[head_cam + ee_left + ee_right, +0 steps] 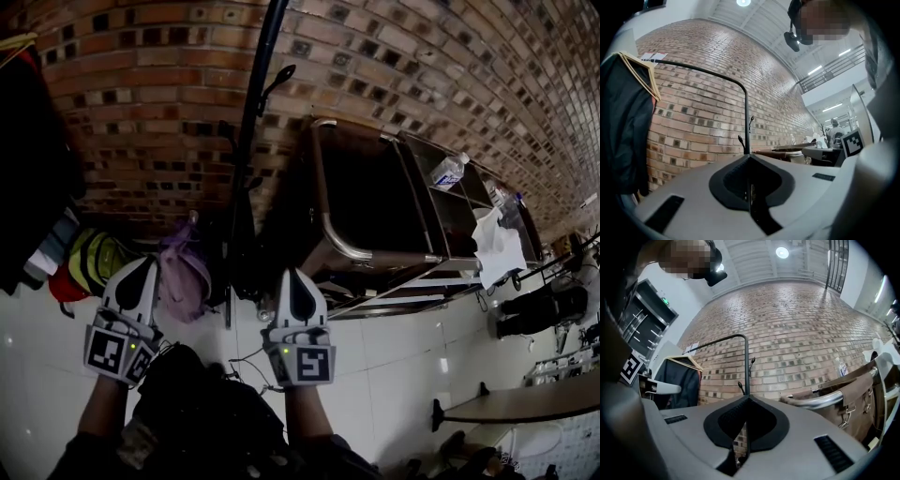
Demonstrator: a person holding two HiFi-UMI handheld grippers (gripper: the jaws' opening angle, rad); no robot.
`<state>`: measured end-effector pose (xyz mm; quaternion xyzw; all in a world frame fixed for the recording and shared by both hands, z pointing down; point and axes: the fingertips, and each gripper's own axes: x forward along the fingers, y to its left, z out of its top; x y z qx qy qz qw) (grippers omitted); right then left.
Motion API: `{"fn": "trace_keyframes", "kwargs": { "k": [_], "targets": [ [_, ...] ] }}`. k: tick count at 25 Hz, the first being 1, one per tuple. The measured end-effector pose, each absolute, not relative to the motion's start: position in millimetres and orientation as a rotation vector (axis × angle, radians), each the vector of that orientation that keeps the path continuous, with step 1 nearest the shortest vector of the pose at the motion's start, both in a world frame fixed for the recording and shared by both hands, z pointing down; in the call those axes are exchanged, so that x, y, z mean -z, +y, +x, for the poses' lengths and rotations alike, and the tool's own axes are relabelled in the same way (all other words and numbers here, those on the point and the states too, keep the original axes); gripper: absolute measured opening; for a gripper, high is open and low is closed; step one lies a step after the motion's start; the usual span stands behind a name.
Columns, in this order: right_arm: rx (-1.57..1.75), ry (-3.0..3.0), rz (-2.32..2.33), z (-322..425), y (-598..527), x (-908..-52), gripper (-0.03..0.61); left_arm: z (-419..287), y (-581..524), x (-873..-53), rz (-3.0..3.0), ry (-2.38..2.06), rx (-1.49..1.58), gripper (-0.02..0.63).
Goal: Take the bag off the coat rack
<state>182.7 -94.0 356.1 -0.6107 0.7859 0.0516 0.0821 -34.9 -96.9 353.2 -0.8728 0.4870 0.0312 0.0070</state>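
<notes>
The left gripper (147, 262) is squeezed shut. Its 2 jaws touch at the tip and there is nothing between them. The right gripper (293, 275) is squeezed shut too, and it holds nothing. The 2 grippers are side by side, low in the head view. Both point at the coat rack (246, 159).

The coat rack is a thin black pole that stands in front of a brick wall (150, 94). The top of the pole bends over to the left. A small black hook (278, 77) sticks out of the pole on the right side.

The bag (183, 272) is purple and soft. It is low down, just to the left of the pole, between the tips of the 2 grippers. No gripper touches it. I cannot tell which hook it hangs on. In the 2 gripper views the bag is hidden behind the grey gripper bodies.

To the left there is a dark coat (28, 159) on a wooden hanger (644, 70). Under the coat there is something yellow and green (98, 258) with a bit of red beside it.

To the right of the pole there is a big brown cart (361, 187) with a shiny rail (328, 211). Past it, shelves hold a water bottle (449, 172) and a white cloth (497, 246).

The floor (394, 375) is made of white tiles.
</notes>
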Motion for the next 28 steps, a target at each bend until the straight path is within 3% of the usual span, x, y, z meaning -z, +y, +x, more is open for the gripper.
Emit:
{"fn": "trace_keyframes", "kwargs": {
  "k": [15, 20, 28],
  "targets": [
    [-0.057, 2.407, -1.909, 169.5, -197.0, -394.9, 0.034, -31.0, -206.6, -381.3, -2.815, 1.464, -0.075, 0.015],
    [0.026, 2.441, -1.884, 163.3, -238.7, -420.1, 0.08, -25.8, -248.7, -403.2, -2.85, 1.443, -0.015, 0.015],
    [0.1, 2.579, -1.878, 143.8, -291.0, -474.9, 0.206, -14.8, -302.6, -430.9, -2.893, 1.419, 0.015, 0.015]
  ]
}}
